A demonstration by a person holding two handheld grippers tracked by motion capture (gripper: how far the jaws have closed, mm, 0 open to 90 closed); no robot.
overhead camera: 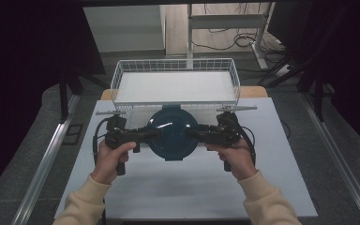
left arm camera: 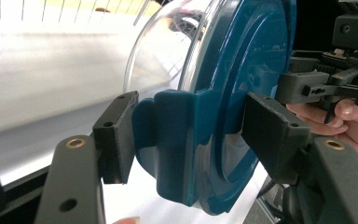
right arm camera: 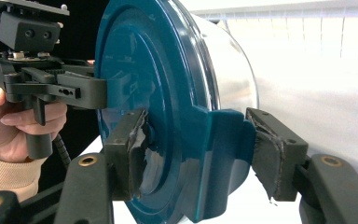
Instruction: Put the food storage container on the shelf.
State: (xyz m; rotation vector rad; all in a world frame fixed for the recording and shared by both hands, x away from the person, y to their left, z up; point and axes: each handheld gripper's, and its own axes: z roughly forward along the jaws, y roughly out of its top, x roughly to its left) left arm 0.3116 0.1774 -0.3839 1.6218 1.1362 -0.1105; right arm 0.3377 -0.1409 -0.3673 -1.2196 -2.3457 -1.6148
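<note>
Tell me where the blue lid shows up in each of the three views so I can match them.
High view: the blue lid sits at centre, between the left gripper and right gripper.
Left gripper view: right of centre, edge-on, its tab between the jaws.
Right gripper view: left of centre, edge-on, tab between the jaws.
Shared landmark: the white wire basket behind the lid.

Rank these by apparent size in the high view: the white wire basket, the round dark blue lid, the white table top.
1. White table top, largest.
2. White wire basket; it stands farther from the camera, so it may be larger than it looks.
3. Round dark blue lid, clearly smallest, held between both grippers.
</note>
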